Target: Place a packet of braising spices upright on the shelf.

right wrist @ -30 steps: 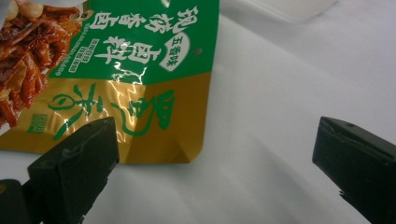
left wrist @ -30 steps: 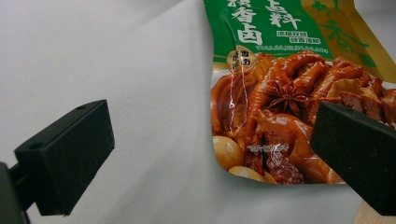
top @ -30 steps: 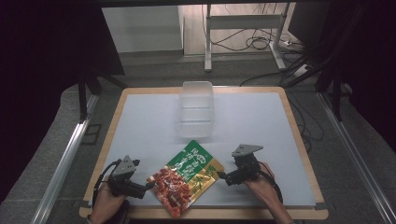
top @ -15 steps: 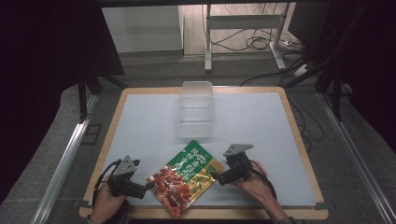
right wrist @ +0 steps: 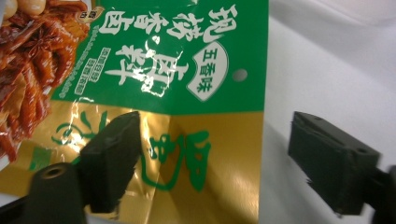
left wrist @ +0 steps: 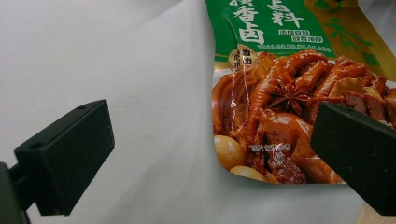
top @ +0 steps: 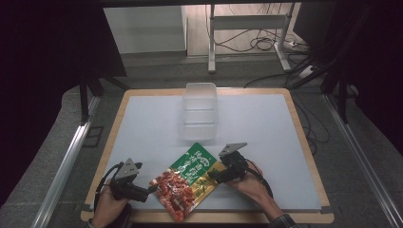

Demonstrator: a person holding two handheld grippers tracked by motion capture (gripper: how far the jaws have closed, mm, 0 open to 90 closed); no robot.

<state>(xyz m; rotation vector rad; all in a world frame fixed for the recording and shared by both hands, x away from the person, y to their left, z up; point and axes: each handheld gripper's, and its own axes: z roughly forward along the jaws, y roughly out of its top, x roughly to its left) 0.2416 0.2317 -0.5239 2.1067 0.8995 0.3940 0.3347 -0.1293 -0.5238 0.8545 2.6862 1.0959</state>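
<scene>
A flat food packet, green and gold at its top and printed with braised meat lower down, lies on the white table mat near the front edge. My left gripper sits at the packet's lower left corner. In the left gripper view it is open, with the packet corner between its jaws. My right gripper is at the packet's right edge. It is open in the right gripper view, astride the gold edge of the packet, with one finger over the packet.
A clear plastic container stands at the middle back of the mat, beyond the packet. The wooden table rim frames the mat. Metal rails run along both sides of the table, with cables on the floor behind it.
My right gripper has moved left onto the packet's right edge. The left gripper and the packet have stayed nearly where they were.
</scene>
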